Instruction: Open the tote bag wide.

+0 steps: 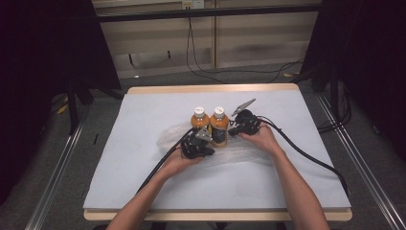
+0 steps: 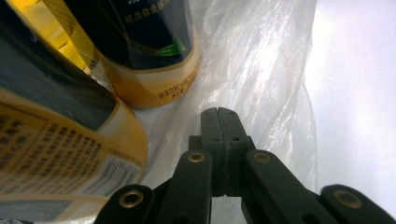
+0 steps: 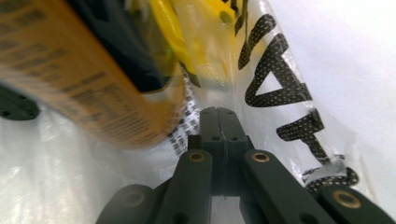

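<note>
Two bottles [image 1: 209,125] stand upright side by side on the clear bag [image 1: 170,135], which lies flat on the table [image 1: 143,182]. The left gripper [image 1: 203,135] is low at the left of the bottles, its jaws pressed together and holding nothing I can make out, its tip on the film. The right gripper [image 1: 233,130] is at their right, jaws also closed, with printed film around them; a pinch I cannot confirm. Bagging seems only begun: the bottles look not enclosed, and lifting the film around them remains.
</note>
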Demonstrator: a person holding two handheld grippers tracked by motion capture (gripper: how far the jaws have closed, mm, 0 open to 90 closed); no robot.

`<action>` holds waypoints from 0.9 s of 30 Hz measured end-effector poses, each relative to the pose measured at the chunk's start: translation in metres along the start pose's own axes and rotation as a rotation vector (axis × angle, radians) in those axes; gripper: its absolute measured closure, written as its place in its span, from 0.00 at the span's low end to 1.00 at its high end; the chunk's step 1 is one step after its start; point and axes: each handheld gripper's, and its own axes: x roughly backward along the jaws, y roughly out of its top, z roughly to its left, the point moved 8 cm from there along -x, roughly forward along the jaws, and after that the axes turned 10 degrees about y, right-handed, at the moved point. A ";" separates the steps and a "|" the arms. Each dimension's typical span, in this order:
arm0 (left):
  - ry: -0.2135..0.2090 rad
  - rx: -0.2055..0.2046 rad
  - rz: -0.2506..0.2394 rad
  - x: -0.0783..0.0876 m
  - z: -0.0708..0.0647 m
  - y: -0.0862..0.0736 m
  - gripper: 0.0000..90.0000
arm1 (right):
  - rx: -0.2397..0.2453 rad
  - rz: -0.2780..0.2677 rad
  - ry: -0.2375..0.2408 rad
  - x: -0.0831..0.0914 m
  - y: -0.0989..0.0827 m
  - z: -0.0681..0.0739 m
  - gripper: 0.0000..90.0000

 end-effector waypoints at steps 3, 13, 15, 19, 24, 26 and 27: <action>-0.008 -0.018 0.004 0.001 -0.004 0.000 1.00 | 0.001 0.006 -0.009 -0.001 0.002 -0.002 1.00; -0.036 -0.024 0.011 0.005 -0.008 -0.003 1.00 | -0.021 0.004 -0.034 -0.003 0.006 -0.009 1.00; -0.041 -0.035 0.017 0.007 -0.010 -0.004 1.00 | -0.017 -0.005 -0.039 -0.003 0.007 -0.011 1.00; -0.054 -0.036 0.014 0.009 -0.013 -0.007 1.00 | -0.008 0.007 -0.069 -0.003 0.008 -0.015 1.00; -0.067 -0.060 0.028 0.013 -0.017 -0.010 1.00 | -0.029 0.006 -0.082 -0.005 0.012 -0.019 1.00; -0.075 -0.069 0.031 0.015 -0.018 -0.011 1.00 | -0.023 0.005 -0.088 -0.006 0.015 -0.022 1.00; -0.074 -0.062 0.027 0.015 -0.019 -0.012 1.00 | -0.030 0.002 -0.086 -0.007 0.015 -0.023 1.00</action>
